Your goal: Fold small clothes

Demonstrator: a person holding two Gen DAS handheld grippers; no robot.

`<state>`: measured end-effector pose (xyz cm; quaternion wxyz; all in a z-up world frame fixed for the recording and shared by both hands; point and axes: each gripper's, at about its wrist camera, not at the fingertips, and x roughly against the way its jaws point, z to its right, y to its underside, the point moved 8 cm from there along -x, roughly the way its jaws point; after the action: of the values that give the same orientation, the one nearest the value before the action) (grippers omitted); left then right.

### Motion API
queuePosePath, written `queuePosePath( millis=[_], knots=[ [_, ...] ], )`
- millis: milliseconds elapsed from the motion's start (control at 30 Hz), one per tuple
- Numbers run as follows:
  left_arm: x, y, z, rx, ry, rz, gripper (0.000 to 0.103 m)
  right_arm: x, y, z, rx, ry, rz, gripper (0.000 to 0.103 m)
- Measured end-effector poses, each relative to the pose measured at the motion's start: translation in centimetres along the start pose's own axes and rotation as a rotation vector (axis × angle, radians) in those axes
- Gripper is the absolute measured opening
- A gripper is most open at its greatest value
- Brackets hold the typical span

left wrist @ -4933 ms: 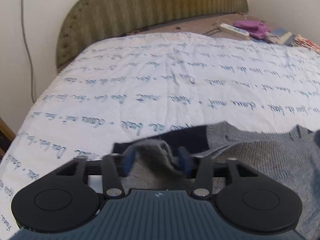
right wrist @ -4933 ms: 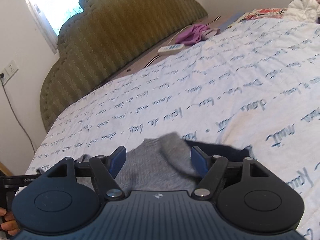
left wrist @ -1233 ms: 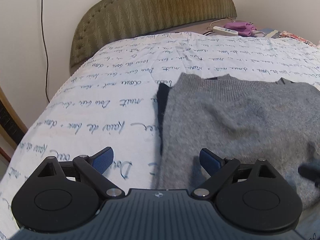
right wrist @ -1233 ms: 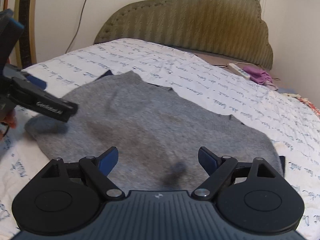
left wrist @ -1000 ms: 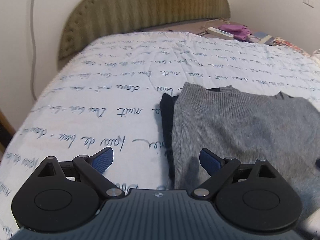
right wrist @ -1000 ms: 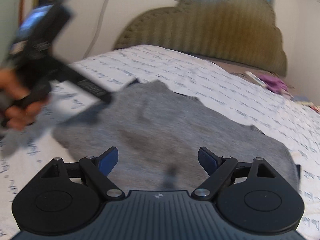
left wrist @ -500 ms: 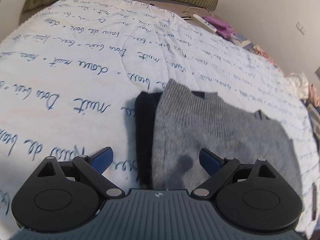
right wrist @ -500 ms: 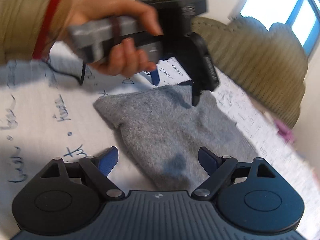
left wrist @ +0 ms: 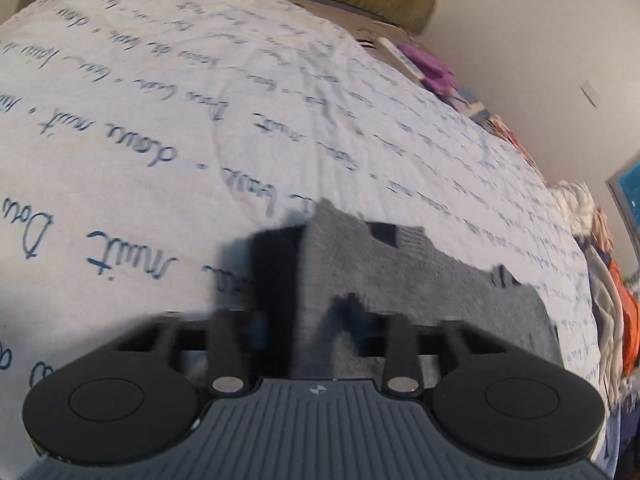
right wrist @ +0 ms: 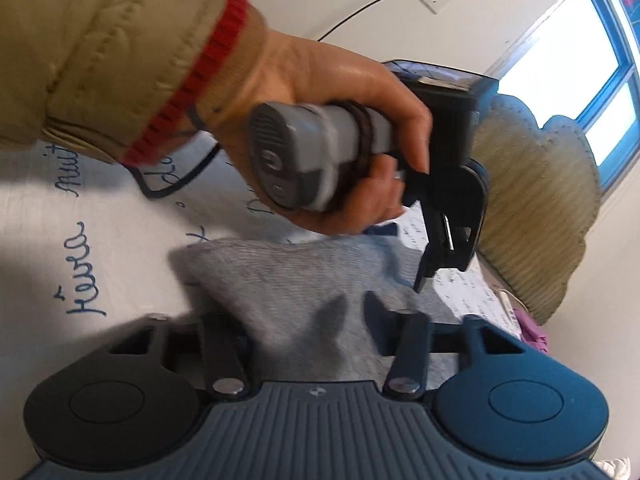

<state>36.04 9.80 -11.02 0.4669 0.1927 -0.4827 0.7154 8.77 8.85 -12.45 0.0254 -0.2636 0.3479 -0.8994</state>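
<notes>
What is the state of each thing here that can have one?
grey sweater: folded, lying on the bedspread.
left tongs: have just been closing, grey sweater edge pinched between them.
right tongs: have just been closing, grey sweater edge bunched between them.

A home bedroom: bed with script-printed quilt (left wrist: 160, 120), padded olive headboard (right wrist: 536, 208), window (right wrist: 592, 76).

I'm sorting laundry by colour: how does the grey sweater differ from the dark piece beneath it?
The sweater is light grey knit; the dark piece is near black. The sweater lies on top, mostly in view; the dark piece shows only as a strip along its left edge and bits at its far edge. Both lie on the bedspread.
</notes>
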Motion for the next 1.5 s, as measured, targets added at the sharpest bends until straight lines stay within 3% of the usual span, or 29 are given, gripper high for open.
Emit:
queuePosePath(
  millis=[100,133,233,333,600,800,1100,1500],
  knots=[
    [0.3,-0.1,-0.8,0.068,-0.003,0.025,0.013,0.6,-0.1,0.0,-0.024,0.000,0.033,0.020],
    [0.5,-0.1,-0.7,0.064,-0.018,0.038,0.012,0.8,-0.1,0.1,-0.031,0.005,0.047,0.014],
    [1.4,0.2,0.7,-0.013,-0.107,0.077,0.011,1.6,-0.1,0.7,-0.067,-0.008,0.085,0.009],
    [2.8,0.1,2.3,-0.092,-0.199,0.111,0.011,3.0,-0.3,1.8,-0.131,-0.040,0.119,0.008],
    [5.2,-0.2,6.4,-0.202,-0.338,0.143,0.011,6.6,1.1,6.9,-0.369,-0.142,0.174,0.008],
    [5.8,0.6,9.8,-0.310,-0.441,0.174,0.011,7.0,3.1,9.8,-0.567,-0.236,0.183,0.007],
    [6.7,1.0,14.7,-0.380,-0.488,0.197,0.011,8.6,5.6,12.9,-0.760,-0.264,0.223,0.006],
    [6.7,1.6,21.0,-0.441,-0.523,0.227,0.011,11.9,9.1,16.7,-0.850,-0.206,0.280,0.006]
  ],
)
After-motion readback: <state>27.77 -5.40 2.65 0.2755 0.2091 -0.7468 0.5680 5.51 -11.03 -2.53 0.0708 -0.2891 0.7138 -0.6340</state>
